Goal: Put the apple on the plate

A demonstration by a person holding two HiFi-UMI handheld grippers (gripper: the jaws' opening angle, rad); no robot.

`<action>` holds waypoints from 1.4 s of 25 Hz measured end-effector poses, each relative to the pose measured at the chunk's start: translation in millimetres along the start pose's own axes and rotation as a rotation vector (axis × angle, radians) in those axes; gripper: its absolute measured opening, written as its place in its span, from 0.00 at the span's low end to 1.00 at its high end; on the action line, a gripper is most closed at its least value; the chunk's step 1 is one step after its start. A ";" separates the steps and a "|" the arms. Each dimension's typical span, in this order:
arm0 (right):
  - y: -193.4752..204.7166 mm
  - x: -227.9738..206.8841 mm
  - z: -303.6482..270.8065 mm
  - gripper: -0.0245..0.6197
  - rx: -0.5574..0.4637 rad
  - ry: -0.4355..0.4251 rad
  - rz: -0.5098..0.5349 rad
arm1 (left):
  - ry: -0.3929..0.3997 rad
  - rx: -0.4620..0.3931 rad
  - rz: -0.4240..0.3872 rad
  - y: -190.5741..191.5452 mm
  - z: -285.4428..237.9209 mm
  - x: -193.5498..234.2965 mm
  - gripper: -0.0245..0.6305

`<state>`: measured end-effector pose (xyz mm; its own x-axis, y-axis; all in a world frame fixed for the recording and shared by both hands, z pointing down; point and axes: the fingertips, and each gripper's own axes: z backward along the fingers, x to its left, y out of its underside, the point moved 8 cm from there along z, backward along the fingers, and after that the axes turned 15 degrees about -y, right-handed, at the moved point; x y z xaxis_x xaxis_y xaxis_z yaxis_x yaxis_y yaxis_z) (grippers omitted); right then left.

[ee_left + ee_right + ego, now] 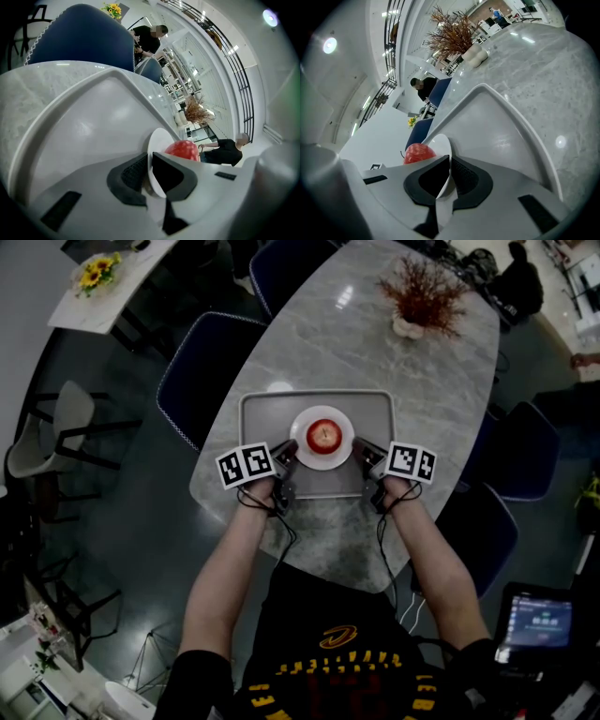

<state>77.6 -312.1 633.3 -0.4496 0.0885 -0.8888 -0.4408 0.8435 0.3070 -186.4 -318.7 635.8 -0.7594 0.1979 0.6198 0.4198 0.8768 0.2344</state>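
While the apple [323, 435] sits centred on the plate [323, 462], within the tray [262, 418] on the worktop [375, 352], the left gripper [289, 451] and right gripper [359, 445] pinch opposite rims. Recommendation: keep both level and matched so the apple does not roll.

1. The left tongs [150, 171] clamp the rim of the white plate [158, 143], one dark pad on each face.
2. A red apple [183, 149] sits on the plate (only its top shows).
3. The plate lies in a grey tray [93, 122] on the marbled worktop [33, 89].
4. A blue chair [79, 42] stands beyond.
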 end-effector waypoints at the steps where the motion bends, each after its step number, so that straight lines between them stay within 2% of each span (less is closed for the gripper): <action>1: 0.2 -0.4 -0.1 0.07 0.001 0.002 -0.001 | -0.001 0.001 0.000 -0.1 -0.1 -0.2 0.09; 14: 0.1 0.2 -2.3 0.08 0.018 0.044 0.030 | -0.071 0.019 -0.017 -0.6 -1.9 -3.8 0.09; 18: -2.4 5.2 -5.4 0.08 0.085 0.115 0.151 | -0.151 -0.004 -0.124 -2.9 -0.5 -10.1 0.10; 22: -7.6 16.9 -3.1 0.08 0.138 0.210 0.322 | -0.225 -0.057 -0.257 -7.9 7.6 -15.4 0.15; 26: -15.4 36.3 9.8 0.08 0.118 0.239 0.455 | -0.211 -0.127 -0.292 -9.6 26.7 -21.1 0.15; 30: -20.2 57.8 30.0 0.08 0.071 0.208 0.551 | -0.176 -0.219 -0.329 -2.8 54.0 -36.3 0.15; 35: -15.7 83.9 65.2 0.08 -0.011 0.101 0.611 | -0.156 -0.365 -0.452 25.1 96.0 -67.7 0.15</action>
<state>97.5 -283.4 531.7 -0.6946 0.5023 -0.5150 -0.0882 0.6510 0.7539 -172.2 -268.0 527.8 -0.9548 -0.0738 0.2878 0.1603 0.6876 0.7082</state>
